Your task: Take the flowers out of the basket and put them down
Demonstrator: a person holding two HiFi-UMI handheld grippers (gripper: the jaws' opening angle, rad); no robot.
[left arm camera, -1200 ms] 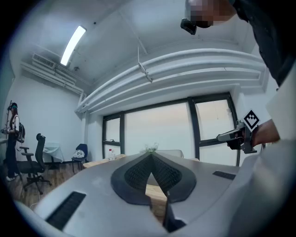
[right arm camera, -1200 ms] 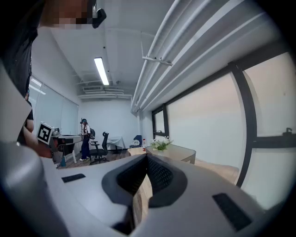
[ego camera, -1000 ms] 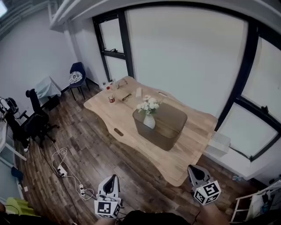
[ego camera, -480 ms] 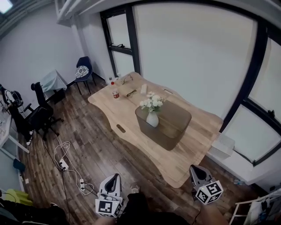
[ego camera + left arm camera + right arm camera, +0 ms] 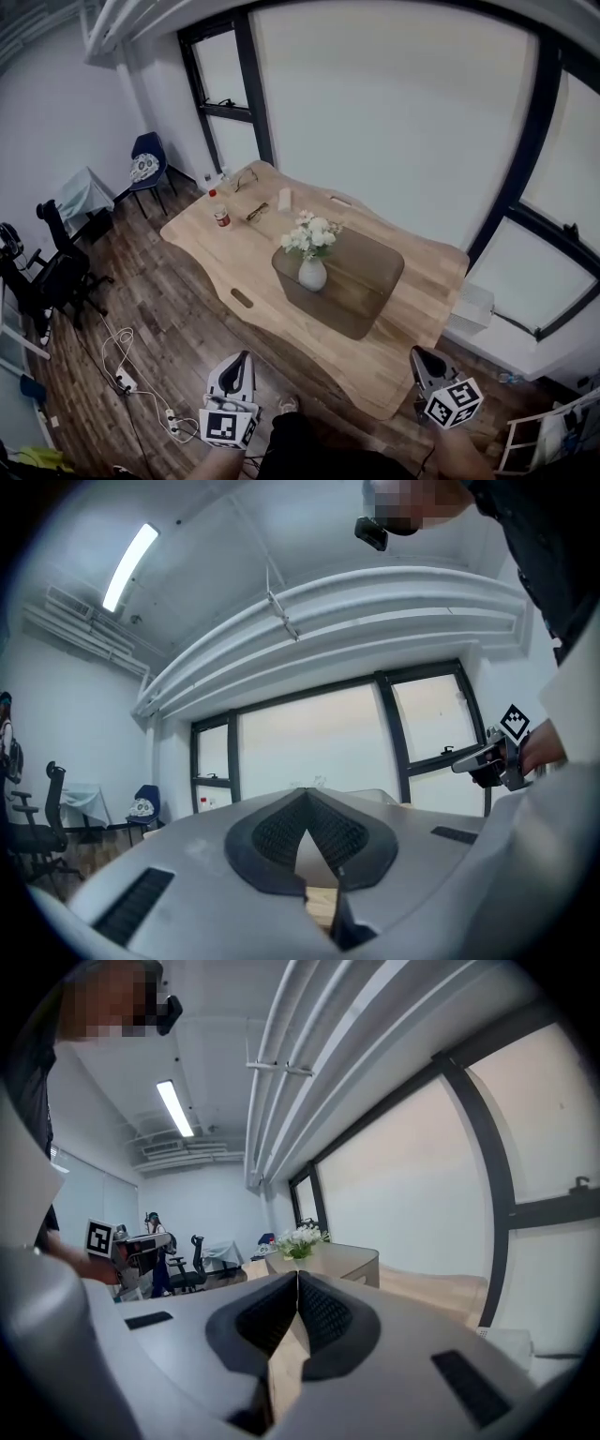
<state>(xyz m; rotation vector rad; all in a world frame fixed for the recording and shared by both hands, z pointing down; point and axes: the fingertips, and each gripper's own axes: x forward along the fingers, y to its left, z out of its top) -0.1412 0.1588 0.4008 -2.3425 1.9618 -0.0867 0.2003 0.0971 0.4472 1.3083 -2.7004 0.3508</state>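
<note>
White flowers stand in a white vase at the near-left corner of a brown basket on the wooden table. Whether the vase is inside the basket or just before its wall I cannot tell. Both grippers hang low in front of me, well short of the table. My left gripper is shut and holds nothing; its pads meet at the tip. My right gripper is shut and holds nothing too. The right gripper view shows the flowers and the basket far beyond the jaws.
A red-capped jar, glasses and small items lie at the table's far-left end. A blue chair and a black office chair stand to the left. Cables and a power strip lie on the wood floor. A white box sits by the window.
The head view has shifted, so the table now sits a little further left and nearer. Both grippers stay shut and low. A shoe and dark trouser leg now show between them.
</note>
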